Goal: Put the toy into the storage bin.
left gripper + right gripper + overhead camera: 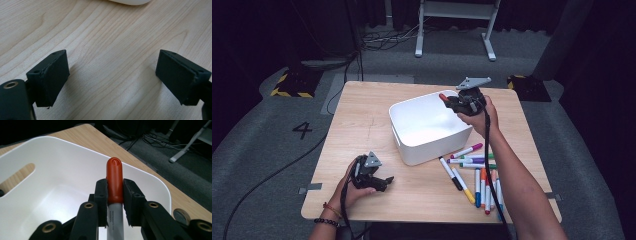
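Right gripper (115, 195) has its jaws clamped on the orange marker (114, 180), cap pointing over the white bin (414, 145) near the table's far edge, probably lined up for a drop. Left gripper (112, 75) idles near the front-left corner, jaws wide, nothing between them.

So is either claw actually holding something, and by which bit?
Yes: the right claw grips an orange-capped marker at its cap, over the white bin. The left claw is open, holding nothing.
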`<state>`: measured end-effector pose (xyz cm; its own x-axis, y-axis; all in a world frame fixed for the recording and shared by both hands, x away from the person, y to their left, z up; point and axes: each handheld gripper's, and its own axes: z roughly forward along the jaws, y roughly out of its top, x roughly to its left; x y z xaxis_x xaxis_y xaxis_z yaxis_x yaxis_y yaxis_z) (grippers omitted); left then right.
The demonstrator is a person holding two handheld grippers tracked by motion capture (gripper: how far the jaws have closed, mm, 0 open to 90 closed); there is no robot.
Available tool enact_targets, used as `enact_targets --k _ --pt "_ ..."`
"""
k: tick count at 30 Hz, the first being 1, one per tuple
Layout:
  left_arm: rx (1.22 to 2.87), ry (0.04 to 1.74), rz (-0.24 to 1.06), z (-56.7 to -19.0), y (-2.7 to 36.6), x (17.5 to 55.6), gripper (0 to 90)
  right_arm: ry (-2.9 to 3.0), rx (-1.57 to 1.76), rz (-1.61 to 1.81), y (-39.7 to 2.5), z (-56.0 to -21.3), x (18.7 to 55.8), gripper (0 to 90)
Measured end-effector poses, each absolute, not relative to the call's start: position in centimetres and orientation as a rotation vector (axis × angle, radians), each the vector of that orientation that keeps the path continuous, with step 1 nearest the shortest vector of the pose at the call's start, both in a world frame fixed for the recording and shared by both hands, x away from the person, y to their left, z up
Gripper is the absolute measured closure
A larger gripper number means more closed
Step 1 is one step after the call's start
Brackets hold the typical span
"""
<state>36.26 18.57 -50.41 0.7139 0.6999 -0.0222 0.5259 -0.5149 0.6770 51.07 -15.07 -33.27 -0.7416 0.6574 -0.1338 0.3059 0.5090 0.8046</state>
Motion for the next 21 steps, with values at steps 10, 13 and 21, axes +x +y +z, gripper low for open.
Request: enact_targets --k 10,13,21 --pt "2.240 0.926 0.333 -50.4 18.6 36.3 11.7 2.320 0.884 1.046 -15.3 -34.6 52.3 74.4" --pt "2.240 0.926 0.333 -50.4 18.6 36.3 11.7 2.308 0.908 1.014 -15.6 -35.0 52.7 74.4" --pt "2.240 0.927 0.332 -50.4 18.6 36.3 11.7 2.309 0.966 0.998 -15.8 -35.8 53.2 74.2"
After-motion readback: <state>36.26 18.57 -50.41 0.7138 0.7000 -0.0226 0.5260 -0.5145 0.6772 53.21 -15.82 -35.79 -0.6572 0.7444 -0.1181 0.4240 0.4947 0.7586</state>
